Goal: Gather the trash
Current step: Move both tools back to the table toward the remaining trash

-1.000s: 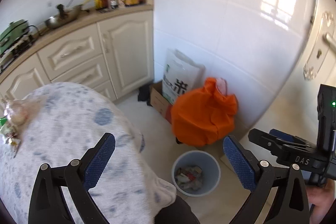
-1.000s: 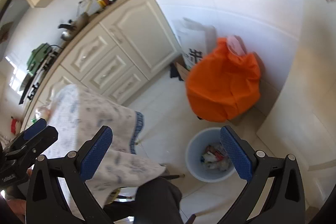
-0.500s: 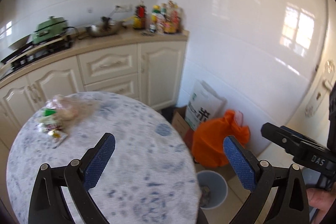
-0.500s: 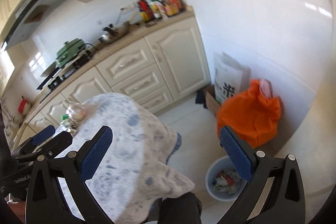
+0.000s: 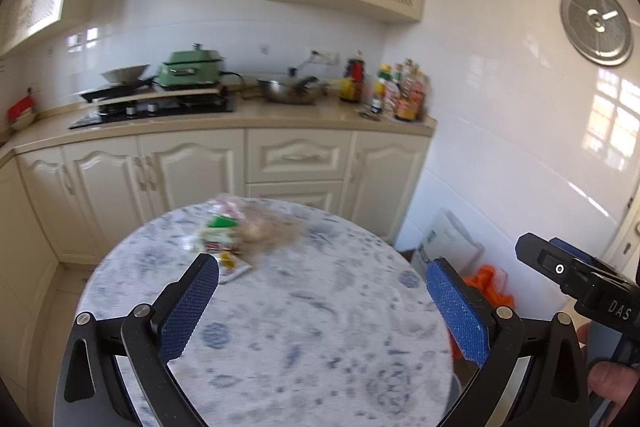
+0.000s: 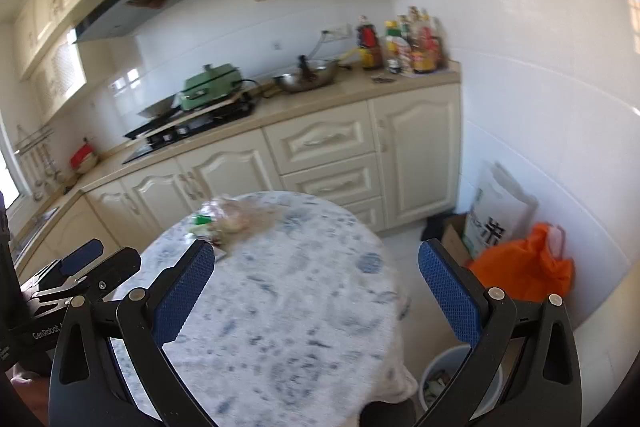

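While both grippers' fingers [image 5: 191, 307] [image 6: 448, 291] hang spread and empty, wrappers [image 5: 224, 247] lie heaped on the round table [image 5: 320, 327].

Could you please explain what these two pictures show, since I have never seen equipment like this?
No robot here: a person carries a two-finger gripper in each hand, each with a wide-angle camera looking along its fingers. One picture is from the left gripper, the other from the right gripper. Both are open and hold nothing. They face a round table in a kitchen. A small pile of trash lies on its far side. On the floor to the right stand a bin and an orange bag.
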Motion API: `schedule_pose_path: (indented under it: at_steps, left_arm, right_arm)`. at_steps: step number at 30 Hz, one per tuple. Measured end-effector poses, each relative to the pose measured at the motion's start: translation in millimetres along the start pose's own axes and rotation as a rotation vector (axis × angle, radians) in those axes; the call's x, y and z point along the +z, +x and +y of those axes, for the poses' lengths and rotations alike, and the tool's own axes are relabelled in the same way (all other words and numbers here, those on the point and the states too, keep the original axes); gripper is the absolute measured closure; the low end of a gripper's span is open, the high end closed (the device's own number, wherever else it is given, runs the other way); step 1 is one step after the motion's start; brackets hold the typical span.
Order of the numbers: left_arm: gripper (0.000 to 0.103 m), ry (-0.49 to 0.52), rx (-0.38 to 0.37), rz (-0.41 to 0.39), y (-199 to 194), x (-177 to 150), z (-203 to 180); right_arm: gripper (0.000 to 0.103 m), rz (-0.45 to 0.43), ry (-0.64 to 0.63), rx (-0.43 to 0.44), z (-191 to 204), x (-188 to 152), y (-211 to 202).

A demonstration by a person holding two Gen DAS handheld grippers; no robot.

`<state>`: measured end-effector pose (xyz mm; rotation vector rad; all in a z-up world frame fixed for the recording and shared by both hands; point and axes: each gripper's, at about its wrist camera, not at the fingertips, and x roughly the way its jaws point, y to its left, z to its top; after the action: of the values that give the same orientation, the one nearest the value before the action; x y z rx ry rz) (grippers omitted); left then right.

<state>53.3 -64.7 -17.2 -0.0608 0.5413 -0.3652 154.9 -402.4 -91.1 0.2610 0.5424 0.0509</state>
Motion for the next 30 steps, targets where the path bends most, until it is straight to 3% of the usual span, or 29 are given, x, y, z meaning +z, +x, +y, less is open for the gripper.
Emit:
schedule_pose_path:
  at_steps: [15, 23, 30]
  left_arm:
    - [0.001, -0.078, 0.164, -0.057, -42.7, -8.2, 67.2]
    - [0.001, -0.11, 0.205, -0.021, -27.4, -14.3, 94.6]
    - [0.001, -0.148, 0.25, 0.033, 13.2, -10.1, 127.9]
  right_arm:
    - [0.0, -0.016, -0.139, 0.123, 85.8, 8.1, 15.5]
    - [0.0, 0.052, -0.194, 0.152, 114.1, 2.5, 57.8]
    - [0.0, 0.144, -0.234, 0.186, 140.2, -9.9, 119.4]
